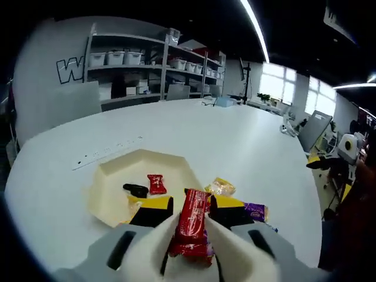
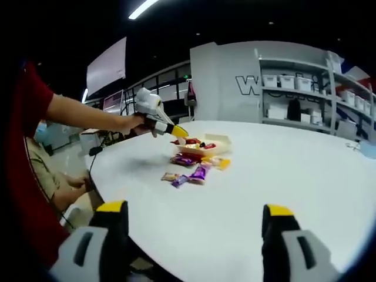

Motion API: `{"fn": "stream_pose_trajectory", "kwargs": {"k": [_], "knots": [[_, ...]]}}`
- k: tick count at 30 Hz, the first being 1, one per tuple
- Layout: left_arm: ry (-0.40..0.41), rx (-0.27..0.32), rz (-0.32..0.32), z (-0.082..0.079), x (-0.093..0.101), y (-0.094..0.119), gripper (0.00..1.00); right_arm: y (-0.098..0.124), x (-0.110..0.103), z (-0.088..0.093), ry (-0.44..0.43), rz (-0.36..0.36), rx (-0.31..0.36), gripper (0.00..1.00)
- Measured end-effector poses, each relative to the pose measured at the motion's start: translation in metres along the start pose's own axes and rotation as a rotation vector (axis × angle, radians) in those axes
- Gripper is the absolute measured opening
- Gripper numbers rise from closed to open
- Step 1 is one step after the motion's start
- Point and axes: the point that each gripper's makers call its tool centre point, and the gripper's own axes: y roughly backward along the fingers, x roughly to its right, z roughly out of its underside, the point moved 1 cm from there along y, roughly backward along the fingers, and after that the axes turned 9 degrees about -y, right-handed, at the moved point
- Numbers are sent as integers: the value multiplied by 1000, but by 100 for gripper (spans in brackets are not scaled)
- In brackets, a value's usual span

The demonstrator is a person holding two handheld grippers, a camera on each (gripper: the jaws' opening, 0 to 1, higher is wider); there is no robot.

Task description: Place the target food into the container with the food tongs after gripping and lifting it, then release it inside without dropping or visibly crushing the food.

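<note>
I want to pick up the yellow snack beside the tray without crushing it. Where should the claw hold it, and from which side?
The yellow snack lies flat on the table just off the tray's edge. Probably grip across its narrow middle from above, on the crimped wrapper edges if possible; low side approaches meet the tray and the purple packet.

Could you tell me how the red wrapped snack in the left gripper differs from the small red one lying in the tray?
The long red packet is clamped between the jaws of the left gripper and held above the table; the small red candy lies loose on the floor of the cream tray. The held packet looks longer and bar-shaped, while the tray candy looks short with twisted ends. Both wrappers are red.
</note>
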Motion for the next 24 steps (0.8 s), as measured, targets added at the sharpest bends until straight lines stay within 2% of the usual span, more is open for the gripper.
{"fn": "stream_pose_trajectory", "kwargs": {"k": [4, 6, 9, 19, 24], "knots": [[-30, -2, -17, 1, -8, -8, 26, 1, 6, 0, -10, 12, 0, 94], [-153, 20, -77, -5, -18, -9, 26, 0, 8, 0, -12, 16, -2, 94], [-109, 19, -53, -5, -16, -11, 27, 0, 10, 1, -15, 19, -4, 94], [-94, 8, -58, -1, -20, -4, 27, -5, 7, 2, -15, 6, -10, 93], [-93, 8, -24, 2, -9, -2, 27, -5, 4, 2, -20, -3, -4, 93]]}}
